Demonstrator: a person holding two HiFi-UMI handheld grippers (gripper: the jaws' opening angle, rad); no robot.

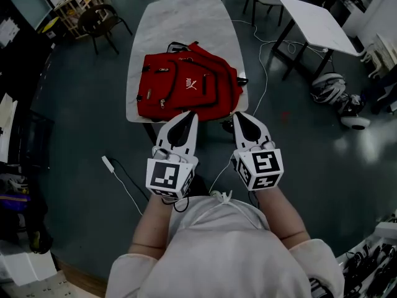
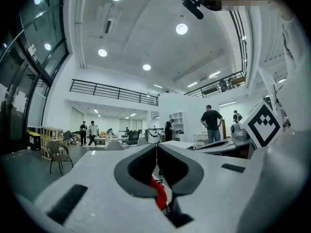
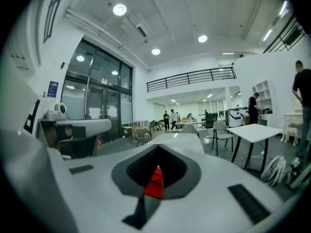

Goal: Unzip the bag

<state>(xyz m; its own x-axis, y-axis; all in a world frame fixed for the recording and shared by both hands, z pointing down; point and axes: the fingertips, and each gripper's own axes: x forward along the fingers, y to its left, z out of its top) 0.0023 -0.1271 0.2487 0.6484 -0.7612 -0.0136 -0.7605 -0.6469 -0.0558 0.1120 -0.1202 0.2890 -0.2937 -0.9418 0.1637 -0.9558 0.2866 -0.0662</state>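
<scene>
- While the head view looks steeply down, a red backpack (image 1: 186, 87) lies flat on the near end of a pale, marble-patterned table (image 1: 180, 23), front pockets facing up.
- Its zips look drawn closed (small metal pulls (image 1: 162, 103) show on its left side), so whatever the bag holds cannot be seen.
- The left gripper (image 1: 191, 115) hangs in the air by the table's near edge, with its jaws clenched tip to tip and nothing between them. Its own view shows only a sliver of the red bag through the gap behind the tips.
- The right gripper (image 1: 238, 115) hangs beside it, near the bag's right corner. Its jaws are likewise pressed together and empty, and red fabric shows far below through its gap.
- Both grippers point roughly level across the room and are held above the bag without touching it.
- On the dark floor, a white cable (image 1: 115, 169) trails at the left, a second white table (image 1: 316, 20) stands at the upper right, and a dark chair (image 1: 102, 20) sits at the upper left.
</scene>
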